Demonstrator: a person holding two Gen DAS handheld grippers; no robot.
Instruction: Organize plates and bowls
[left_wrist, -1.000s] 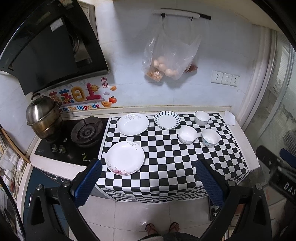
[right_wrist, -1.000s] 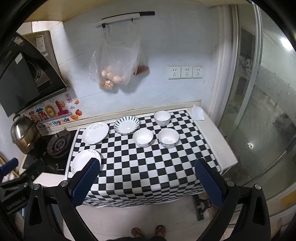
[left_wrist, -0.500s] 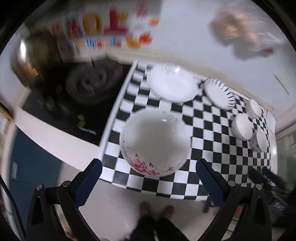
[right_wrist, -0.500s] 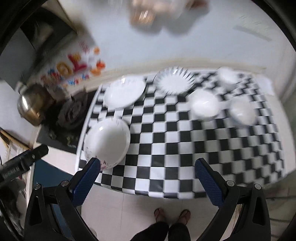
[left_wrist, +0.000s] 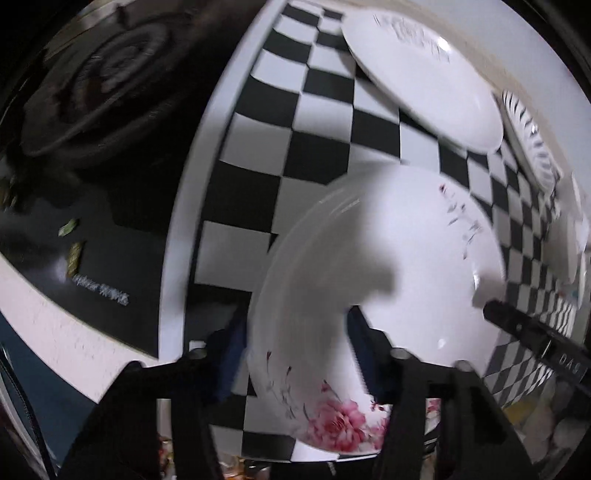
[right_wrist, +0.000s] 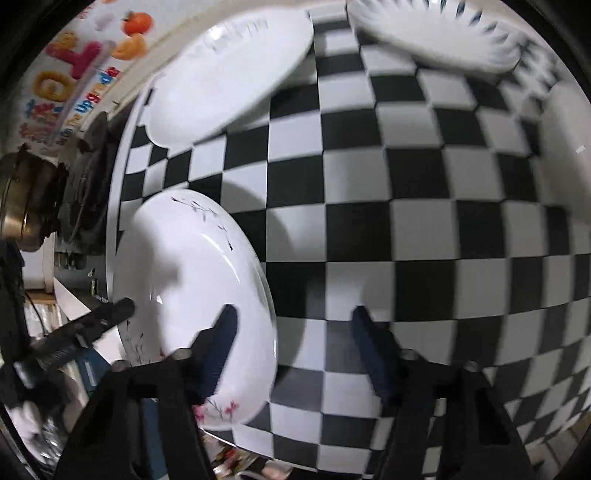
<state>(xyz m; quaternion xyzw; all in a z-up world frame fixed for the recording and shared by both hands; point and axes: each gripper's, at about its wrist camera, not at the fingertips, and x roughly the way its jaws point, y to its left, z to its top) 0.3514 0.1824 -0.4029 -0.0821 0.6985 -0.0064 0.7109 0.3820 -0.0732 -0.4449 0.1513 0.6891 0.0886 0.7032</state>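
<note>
On the black-and-white chequered tablecloth (left_wrist: 317, 122), near left corner: white round ceramic plate with pink flower print (left_wrist: 388, 295), both grippers at its rim.

Left wrist view: left gripper (left_wrist: 295, 343), jaws just closing and still apart, straddles the flowered plate's left rim, one blue finger outside, one over the plate; pads not visibly pressing. Plain white plate (left_wrist: 424, 77) lies farther off; black gas hob (left_wrist: 96, 92) to the left.
Right wrist view: right gripper (right_wrist: 291, 347), jaws just closing, still apart, straddles the same plate's right rim (right_wrist: 199, 288). Blue-striped white plate (right_wrist: 436, 33) far right; steel pot (right_wrist: 22, 199) far left.
</note>
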